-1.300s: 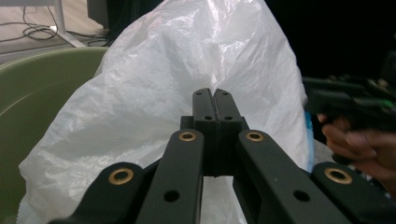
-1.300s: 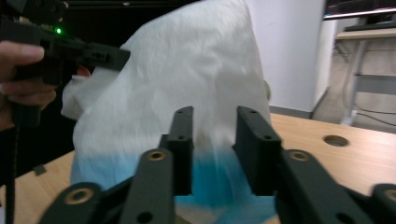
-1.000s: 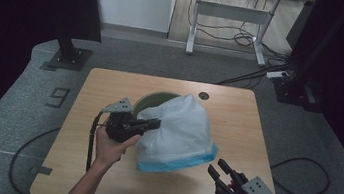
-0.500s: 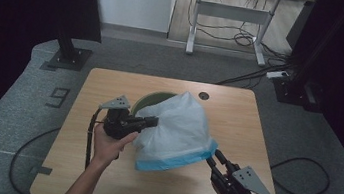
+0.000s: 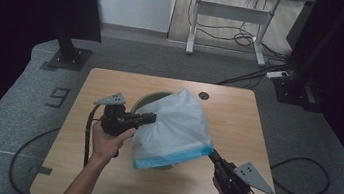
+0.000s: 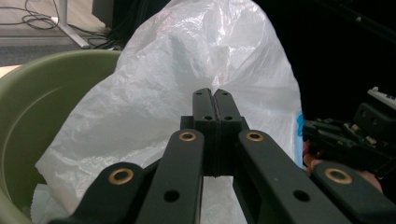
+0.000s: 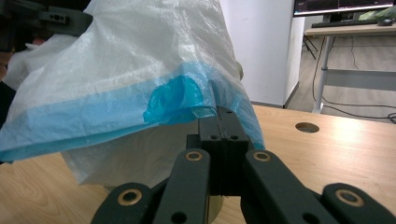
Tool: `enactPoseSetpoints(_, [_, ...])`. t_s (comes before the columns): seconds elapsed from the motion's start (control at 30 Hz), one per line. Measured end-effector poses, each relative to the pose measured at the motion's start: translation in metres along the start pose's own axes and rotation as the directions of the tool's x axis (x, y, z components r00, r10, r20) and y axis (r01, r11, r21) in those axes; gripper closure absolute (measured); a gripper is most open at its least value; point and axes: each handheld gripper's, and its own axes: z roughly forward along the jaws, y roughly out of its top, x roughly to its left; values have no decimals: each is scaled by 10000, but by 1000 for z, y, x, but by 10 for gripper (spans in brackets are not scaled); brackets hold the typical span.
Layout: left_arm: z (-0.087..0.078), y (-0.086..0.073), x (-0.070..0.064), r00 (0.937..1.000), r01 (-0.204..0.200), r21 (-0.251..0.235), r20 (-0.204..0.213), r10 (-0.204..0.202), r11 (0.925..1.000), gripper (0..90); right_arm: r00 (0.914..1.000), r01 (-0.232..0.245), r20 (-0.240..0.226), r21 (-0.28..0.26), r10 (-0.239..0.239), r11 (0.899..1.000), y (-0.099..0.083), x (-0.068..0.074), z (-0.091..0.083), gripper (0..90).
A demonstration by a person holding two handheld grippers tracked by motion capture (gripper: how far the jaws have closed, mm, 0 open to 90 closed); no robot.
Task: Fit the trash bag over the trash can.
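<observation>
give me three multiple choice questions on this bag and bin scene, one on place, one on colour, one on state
1. Where does the green bin stand?
A. on the wooden table
B. on the grey floor
C. on the far desk

2. What colour is the band along the white bag mouth?
A. red
B. blue
C. black

3. How is the right gripper?
A. open, clear of the bag
B. shut on the bag's blue edge
C. lying on the table

Answers:
1 A: the high view shows the bin on the tabletop under the bag.
2 B: a blue strip runs along the bag's lower edge.
3 B: the right gripper view shows its fingers together, pinching the blue hem.
</observation>
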Motion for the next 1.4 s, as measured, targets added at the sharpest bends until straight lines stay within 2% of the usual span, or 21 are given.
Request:
enactPoseSetpoints(0.1, [-2, 4, 2, 10000, 62, -199, -4, -62, 9998, 900, 10000, 51, -64, 72, -50, 10000, 2, -1, 2, 890])
enactPoseSetpoints(0.2, [-4, 9, 3, 9999, 124, -373, 13, -124, 9992, 900, 9995, 304, -59, 119, -303, 9995, 3, 1, 3, 889])
enactPoseSetpoints(0.37, [-4, 12, 5, 9999, 123, -476, -65, -126, 9988, 900, 9987, 495, -115, 214, -493, 9985, 2, 2, 6, 889])
enactPoseSetpoints(0.67, [-3, 16, 7, 9999, 144, -538, -82, -149, 9984, 900, 9989, 450, -113, 299, -447, 9985, 2, 1, 9, 888])
enactPoseSetpoints(1.03, [1, 22, 15, 9990, 354, -723, -252, -373, 9968, 900, 9974, 714, 8, 286, -715, 9970, 8, 1, 14, 878])
enactPoseSetpoints(1.17, [-1, 22, 18, 9985, 427, -765, -302, -451, 9962, 900, 9984, 554, 87, 276, -557, 9981, 9, -3, 14, 856])
enactPoseSetpoints(1.23, [-3, 23, 20, 9982, 445, -767, -378, -475, 9961, 900, 9988, 493, 48, 304, -495, 9983, 9, -5, 13, 887])
enactPoseSetpoints(1.4, [-6, 23, 26, 9971, 588, -821, -443, -625, 9949, 900, 9988, 487, -90, 407, -483, 9980, 7, -7, 11, 888])
